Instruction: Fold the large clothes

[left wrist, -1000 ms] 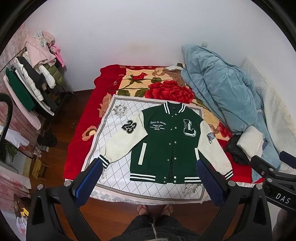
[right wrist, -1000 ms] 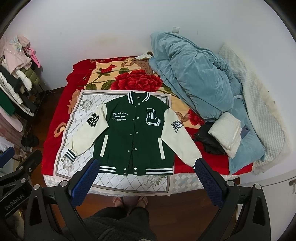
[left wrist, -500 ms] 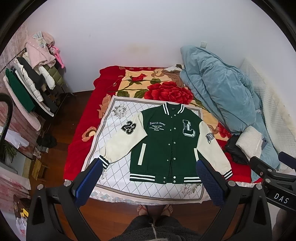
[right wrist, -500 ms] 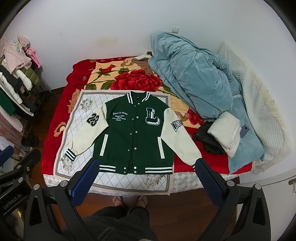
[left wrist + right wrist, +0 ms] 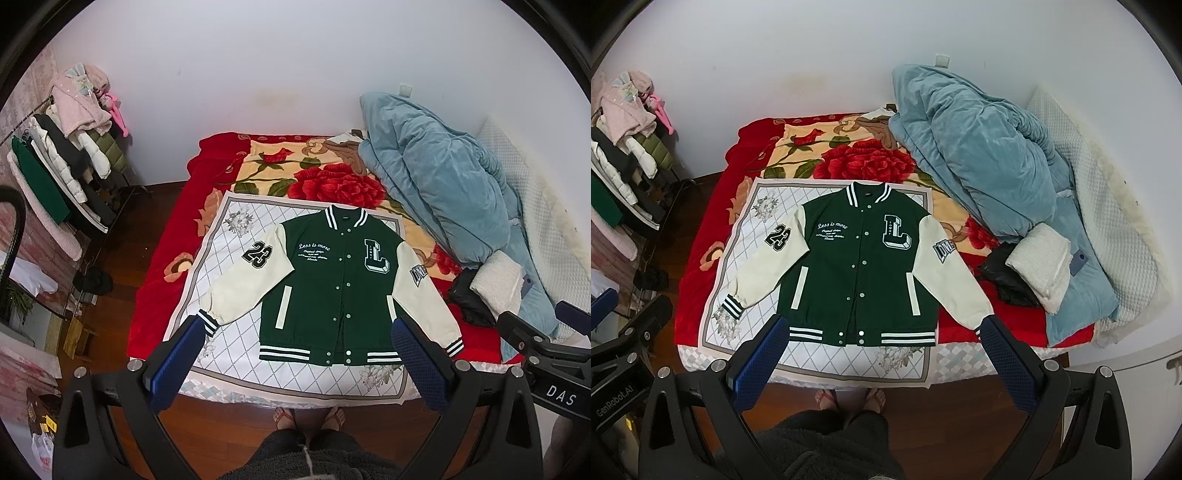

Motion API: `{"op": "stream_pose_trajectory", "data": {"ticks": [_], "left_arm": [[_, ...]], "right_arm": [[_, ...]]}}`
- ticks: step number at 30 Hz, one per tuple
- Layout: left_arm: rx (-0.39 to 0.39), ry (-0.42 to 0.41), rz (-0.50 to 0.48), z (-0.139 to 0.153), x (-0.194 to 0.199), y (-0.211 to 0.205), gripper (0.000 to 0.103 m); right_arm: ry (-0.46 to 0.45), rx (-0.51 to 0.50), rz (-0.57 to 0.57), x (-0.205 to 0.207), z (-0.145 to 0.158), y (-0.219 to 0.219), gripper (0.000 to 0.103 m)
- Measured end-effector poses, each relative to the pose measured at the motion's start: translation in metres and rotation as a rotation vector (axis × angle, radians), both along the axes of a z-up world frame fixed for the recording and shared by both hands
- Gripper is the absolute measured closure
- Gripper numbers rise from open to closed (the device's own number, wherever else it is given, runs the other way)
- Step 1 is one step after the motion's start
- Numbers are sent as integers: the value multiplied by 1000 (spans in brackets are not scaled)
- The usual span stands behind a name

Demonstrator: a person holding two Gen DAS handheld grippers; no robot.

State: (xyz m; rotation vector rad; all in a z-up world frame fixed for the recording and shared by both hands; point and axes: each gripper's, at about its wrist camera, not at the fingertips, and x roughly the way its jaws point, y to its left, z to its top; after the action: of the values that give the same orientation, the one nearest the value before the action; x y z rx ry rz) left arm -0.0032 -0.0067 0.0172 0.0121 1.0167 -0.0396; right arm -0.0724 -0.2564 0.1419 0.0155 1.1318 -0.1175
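Note:
A green varsity jacket [image 5: 332,280] [image 5: 860,266] with cream sleeves lies flat and face up on a white diamond-patterned cloth [image 5: 236,332] [image 5: 753,266] at the near end of the bed. Its sleeves angle outward and downward, its snaps are closed. My left gripper [image 5: 299,336] hangs open high above the jacket's hem, nothing between its blue pads. My right gripper [image 5: 882,332] is also open and empty, held high above the hem. Both are well clear of the fabric.
A blue quilt [image 5: 436,192] [image 5: 979,162] is heaped on the bed's right side, with a white folded towel [image 5: 1038,266] and a black item [image 5: 1004,280] beside it. A loaded clothes rack [image 5: 62,173] stands left. A person's feet [image 5: 310,417] stand on the wooden floor.
Both views have shifted very slightly; the jacket sits a touch lower and nearer in the left wrist view. Nothing was grasped and the jacket has not moved.

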Motion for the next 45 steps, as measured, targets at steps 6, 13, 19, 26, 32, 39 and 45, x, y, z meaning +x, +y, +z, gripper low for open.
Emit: {"op": "stream_pose_trajectory", "data": {"ticks": [6, 13, 19, 26, 32, 39, 45], "left_arm": [[-1, -1, 0, 0, -1, 0, 0], [-1, -3, -2, 2, -1, -1, 0], [-2, -6, 0, 2, -1, -2, 0], [41, -38, -6, 0, 12, -10, 0], [133, -109, -2, -40, 69, -12, 0], [214, -58, -22, -134, 124, -27, 0], [252, 22, -58, -224, 159, -66, 0]], "right_arm": [[1, -1, 0, 0, -1, 1, 0], [-1, -1, 0, -2, 1, 2, 0], [-2, 1, -5, -2, 2, 2, 0], [1, 13, -40, 1, 6, 7, 0], [-5, 121, -213, 28, -53, -35, 0], [92, 296, -588, 24, -195, -138, 30], [163, 437, -884, -7, -343, -235, 34]]}}
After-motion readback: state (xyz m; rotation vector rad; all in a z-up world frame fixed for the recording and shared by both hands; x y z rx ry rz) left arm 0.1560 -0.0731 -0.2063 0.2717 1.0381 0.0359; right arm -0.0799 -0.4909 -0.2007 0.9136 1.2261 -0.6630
